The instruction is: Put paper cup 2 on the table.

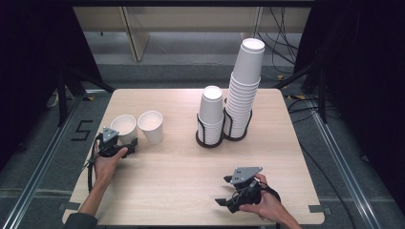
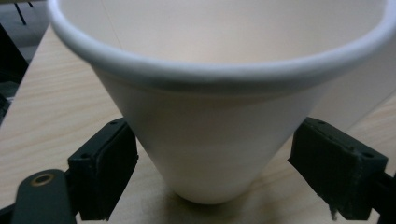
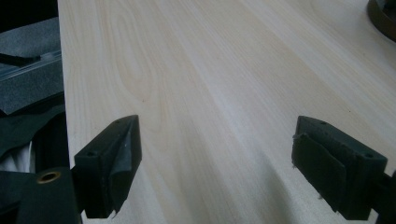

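Gripping: the left gripper (image 1: 125, 146) sits near the left edge of the table (image 1: 181, 191), its jaws drawn in against the lower wall of an upright paper cup (image 2: 210, 140); in the left gripper view the left pad touches the cup's side, and the right pad seems to just meet it.
Cup held: upright, mouth up, base on the wood, not yet lifted as far as the views show.
Second loose cup (image 1: 151, 126): upright just beside the held one, toward the middle of the table.
Right gripper (image 1: 229, 191): near the front edge, right of centre, jaws spread wide with nothing between them; bare wood lies ahead in its own view.
Short stack of cups (image 1: 211, 113): upside down in a black wire holder (image 1: 209, 138), toward the back edge.
Tall stack of cups (image 1: 244, 88): upside down in its holder, touching or just beside the short one, leaning slightly.
Done, by my reading: two cups stand apart from the stacks, and one is now grasped.
Left, by my reading: lifting the grasped cup and placing it, perhaps with the other loose cup or the stacks; which one I cannot tell.
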Demonstrator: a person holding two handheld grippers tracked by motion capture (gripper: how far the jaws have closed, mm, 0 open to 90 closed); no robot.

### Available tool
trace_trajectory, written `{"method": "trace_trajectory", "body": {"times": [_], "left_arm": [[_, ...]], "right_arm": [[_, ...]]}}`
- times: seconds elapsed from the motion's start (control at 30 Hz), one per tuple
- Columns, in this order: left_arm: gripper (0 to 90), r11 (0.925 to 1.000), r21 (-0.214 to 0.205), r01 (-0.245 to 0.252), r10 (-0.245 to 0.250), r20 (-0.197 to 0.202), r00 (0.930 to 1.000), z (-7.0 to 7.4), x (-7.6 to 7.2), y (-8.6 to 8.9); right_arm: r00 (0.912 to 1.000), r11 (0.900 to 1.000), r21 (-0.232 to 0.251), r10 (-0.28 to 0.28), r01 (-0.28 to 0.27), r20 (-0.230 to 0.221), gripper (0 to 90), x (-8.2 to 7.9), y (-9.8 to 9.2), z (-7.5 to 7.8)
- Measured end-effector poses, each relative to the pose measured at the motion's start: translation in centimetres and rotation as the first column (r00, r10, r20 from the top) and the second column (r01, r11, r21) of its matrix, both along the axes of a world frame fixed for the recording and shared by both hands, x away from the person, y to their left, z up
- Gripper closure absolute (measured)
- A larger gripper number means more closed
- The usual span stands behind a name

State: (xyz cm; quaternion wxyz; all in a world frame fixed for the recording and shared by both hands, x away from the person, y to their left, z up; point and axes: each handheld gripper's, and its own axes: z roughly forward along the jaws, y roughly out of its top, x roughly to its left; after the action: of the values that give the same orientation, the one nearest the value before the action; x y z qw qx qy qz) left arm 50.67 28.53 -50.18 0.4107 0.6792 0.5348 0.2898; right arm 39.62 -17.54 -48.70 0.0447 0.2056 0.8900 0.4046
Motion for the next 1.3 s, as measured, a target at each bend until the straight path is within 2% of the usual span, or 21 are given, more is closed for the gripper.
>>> {"method": "trace_trajectory", "body": {"times": [0.07,0.17,0.3,0.4,0.5,0.6,0.67,0.8,0.83,0.97,1.0,1.1,1.17,1.3], "left_arm": [[14.7,0.9999,-0.012,0.006,-0.006,-0.011,0.9999,0.2,-0.3,0.0],[14.7,0.9997,0.011,0.02,-0.02,-0.023,0.9995,0.6,-0.8,-0.1],[14.7,0.9996,0.004,0.027,-0.027,-0.013,0.9995,0.9,-1.9,-0.2],[14.8,0.9995,-0.001,0.032,-0.032,-0.008,0.9995,0.7,-2.8,-0.2],[14.7,0.9989,-0.028,0.039,-0.038,0.009,0.9992,0.6,-3.6,-0.4],[14.7,0.9976,-0.031,0.062,-0.062,0.006,0.9981,1.0,-4.5,-0.9],[14.7,0.9973,-0.04,0.062,-0.06,0.034,0.9976,1.5,-5.4,-1.4],[14.7,0.9928,-0.072,0.095,-0.093,0.038,0.995,1.9,-6.9,-2.7],[14.7,0.9909,-0.08,0.109,-0.106,0.03,0.9939,2.0,-7.3,-3.0],[14.7,0.9847,-0.092,0.148,-0.143,0.06,0.9879,2.4,-9.0,-4.6],[14.7,0.9829,-0.092,0.16,-0.155,0.059,0.9862,2.5,-9.4,-5.0],[14.7,0.9736,-0.097,0.207,-0.2,0.069,0.9773,2.3,-10.6,-6.3],[14.7,0.9693,-0.095,0.227,-0.222,0.062,0.9731,2.1,-11.3,-7.1],[14.7,0.9577,-0.097,0.271,-0.266,0.063,0.9619,1.7,-12.4,-8.4]], "right_arm": [[1.0,1.0,0.006,0.007,-0.007,-0.006,17.1,-0.1,0.1,0.0],[0.9999,0.9999,0.002,0.011,-0.011,-0.006,17.1,-0.1,0.1,0.0],[0.9999,1.0,0.004,0.008,-0.008,0.006,17.1,0.0,0.0,0.0],[0.9999,0.9999,0.001,0.014,-0.014,-0.005,17.1,-0.1,0.0,0.0],[0.9999,0.9999,0.005,0.013,-0.013,-0.003,17.1,0.0,0.1,0.0],[0.9999,0.9999,0.001,0.011,-0.011,-0.006,17.1,-0.1,0.1,0.0],[0.9999,0.9999,0.001,0.011,-0.011,-0.002,17.1,0.0,0.2,0.0],[1.0,1.0,0.001,0.008,-0.008,-0.005,17.1,-0.1,0.1,0.0],[0.9999,1.0,0.001,0.01,-0.01,-0.004,17.1,-0.1,0.1,0.0],[0.9999,0.9999,-0.004,0.011,-0.011,0.004,17.1,0.0,0.0,-0.1],[1.0,1.0,0.001,0.008,-0.008,-0.005,17.1,0.0,0.1,-0.1],[1.0,1.0,-0.003,0.007,-0.007,-0.007,17.1,0.0,0.1,-0.1],[0.9999,0.9999,-0.004,0.011,-0.011,0.008,17.2,0.0,0.1,-0.1],[0.9999,0.9999,-0.004,0.011,-0.011,0.006,17.2,-0.1,0.1,-0.1]]}}
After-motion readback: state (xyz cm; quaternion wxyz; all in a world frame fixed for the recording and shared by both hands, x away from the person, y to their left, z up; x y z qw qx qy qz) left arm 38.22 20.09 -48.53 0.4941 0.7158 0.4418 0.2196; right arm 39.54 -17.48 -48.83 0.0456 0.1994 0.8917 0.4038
